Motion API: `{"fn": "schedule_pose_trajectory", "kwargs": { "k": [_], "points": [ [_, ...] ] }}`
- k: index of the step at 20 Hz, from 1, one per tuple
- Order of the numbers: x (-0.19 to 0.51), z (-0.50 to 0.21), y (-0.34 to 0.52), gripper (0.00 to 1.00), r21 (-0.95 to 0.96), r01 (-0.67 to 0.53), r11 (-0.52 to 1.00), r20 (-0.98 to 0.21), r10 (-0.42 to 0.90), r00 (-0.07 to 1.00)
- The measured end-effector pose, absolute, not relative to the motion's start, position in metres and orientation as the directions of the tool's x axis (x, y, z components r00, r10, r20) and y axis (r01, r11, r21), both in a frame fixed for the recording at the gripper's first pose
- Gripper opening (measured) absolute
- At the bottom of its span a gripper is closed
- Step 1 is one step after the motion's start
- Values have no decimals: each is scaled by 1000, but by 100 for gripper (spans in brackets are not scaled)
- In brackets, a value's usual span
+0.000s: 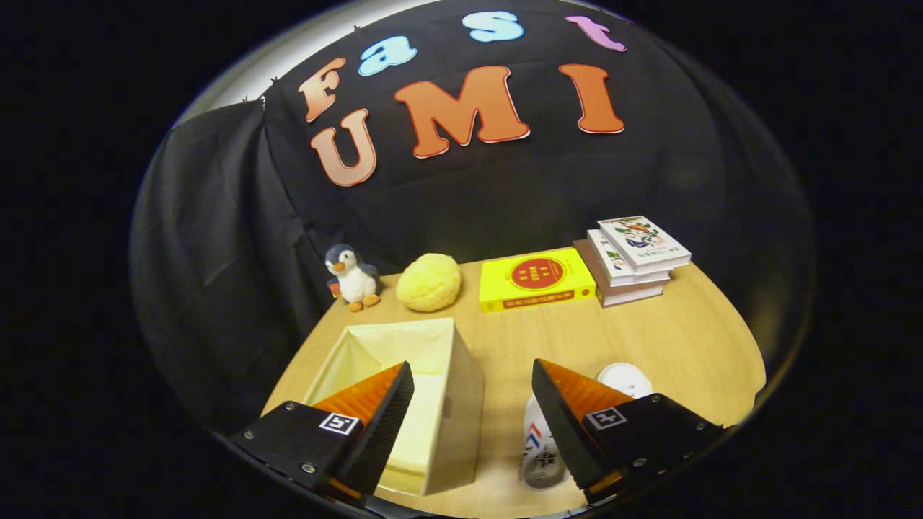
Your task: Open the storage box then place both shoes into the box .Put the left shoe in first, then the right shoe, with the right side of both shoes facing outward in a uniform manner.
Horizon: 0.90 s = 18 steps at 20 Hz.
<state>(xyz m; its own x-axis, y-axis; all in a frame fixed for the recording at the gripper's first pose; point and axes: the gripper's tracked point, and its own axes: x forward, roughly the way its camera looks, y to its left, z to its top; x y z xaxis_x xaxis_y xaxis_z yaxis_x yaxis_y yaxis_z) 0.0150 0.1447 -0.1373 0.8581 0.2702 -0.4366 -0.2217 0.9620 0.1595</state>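
The left finger (375,404) of the gripper (472,407) is covering the near left part of the storage box (440,360), so its inside bottom there is not showing. The right finger (570,411) is hiding most of a white shoe (539,450); only its heel end and a rounded white part (626,376) beyond the finger are peeking out, and I cannot tell if that part is the same shoe. The print on the book covers (537,277) is too small to tell.
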Motion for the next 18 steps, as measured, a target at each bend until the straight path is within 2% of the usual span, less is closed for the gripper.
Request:
{"fn": "schedule_pose_trajectory", "kwargs": {
  "k": [5,8,13,18],
  "points": [
    [1,-189,92,99,134,-137,981,-548,189,815],
    [-7,-218,74,96,143,-105,984,-630,173,757],
    [-17,-267,61,79,152,-89,984,-776,175,606],
    [-15,-303,58,65,151,-66,986,-859,164,485]
  ]
}}
